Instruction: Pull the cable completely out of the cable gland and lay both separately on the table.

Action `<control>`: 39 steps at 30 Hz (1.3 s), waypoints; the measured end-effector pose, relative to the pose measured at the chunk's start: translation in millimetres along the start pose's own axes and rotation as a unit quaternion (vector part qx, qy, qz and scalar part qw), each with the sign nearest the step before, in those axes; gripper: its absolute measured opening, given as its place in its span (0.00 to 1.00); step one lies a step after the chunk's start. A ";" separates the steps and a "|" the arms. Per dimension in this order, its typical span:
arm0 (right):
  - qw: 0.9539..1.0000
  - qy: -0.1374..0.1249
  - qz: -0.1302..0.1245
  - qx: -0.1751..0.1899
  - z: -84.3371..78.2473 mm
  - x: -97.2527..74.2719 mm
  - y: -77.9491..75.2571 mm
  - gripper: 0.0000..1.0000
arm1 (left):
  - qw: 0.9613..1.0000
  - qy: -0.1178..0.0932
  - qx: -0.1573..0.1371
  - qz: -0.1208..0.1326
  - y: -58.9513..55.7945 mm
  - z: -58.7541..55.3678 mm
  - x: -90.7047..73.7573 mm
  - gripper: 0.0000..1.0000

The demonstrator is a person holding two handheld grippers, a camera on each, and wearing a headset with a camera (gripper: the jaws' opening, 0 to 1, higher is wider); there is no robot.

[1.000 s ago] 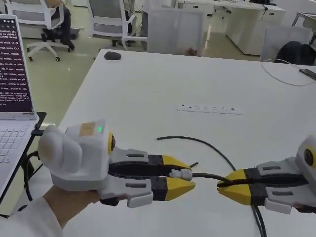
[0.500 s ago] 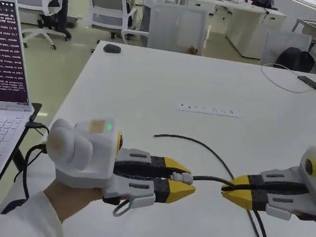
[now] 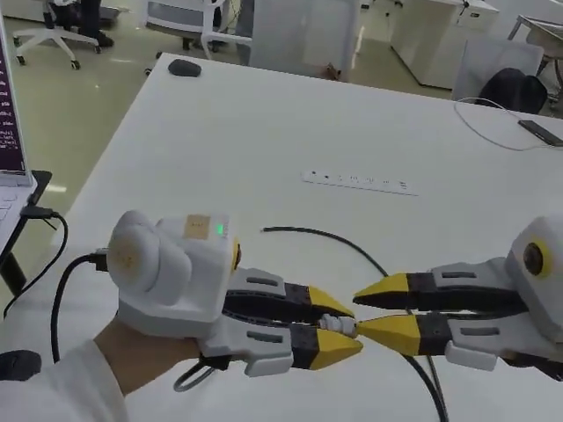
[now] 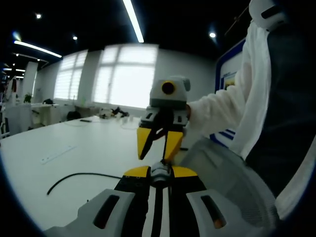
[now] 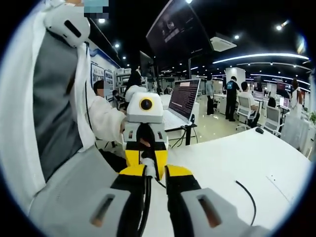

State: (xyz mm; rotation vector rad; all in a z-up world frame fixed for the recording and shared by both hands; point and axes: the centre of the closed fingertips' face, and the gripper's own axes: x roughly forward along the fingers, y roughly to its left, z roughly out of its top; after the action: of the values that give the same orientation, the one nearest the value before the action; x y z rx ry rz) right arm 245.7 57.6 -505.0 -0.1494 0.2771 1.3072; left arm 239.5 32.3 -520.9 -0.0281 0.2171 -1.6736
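Nearest, the left gripper [image 3: 350,326] has its fingers pinched on the small white cable gland [image 3: 337,324] — hard, light plastic, probably slick, so the hold belongs on its body; the right gripper [image 3: 358,311] faces it, fingers spread about the black cable [image 3: 303,230] just beside the gland; the cable looks limp and rubbery — best clamped close to the gland; its far end trails across the tabletop [image 3: 264,149].

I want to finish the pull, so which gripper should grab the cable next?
Right. The right gripper has its jaws open around the cable beside the cable gland, so it likely needs to close and pull. The left gripper is shut on the cable gland.
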 end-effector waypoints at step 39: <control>0.996 0.081 0.042 0.007 -36.5 -8.4 12.0 0.07 | 1.000 -0.014 0.003 -0.012 0.2 5.4 1.5 0.16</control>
State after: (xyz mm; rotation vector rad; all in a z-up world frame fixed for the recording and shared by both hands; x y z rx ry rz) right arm 227.9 43.3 -537.0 -0.2339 0.4347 1.3788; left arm 240.3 30.1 -515.8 -0.0510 0.1913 -1.6966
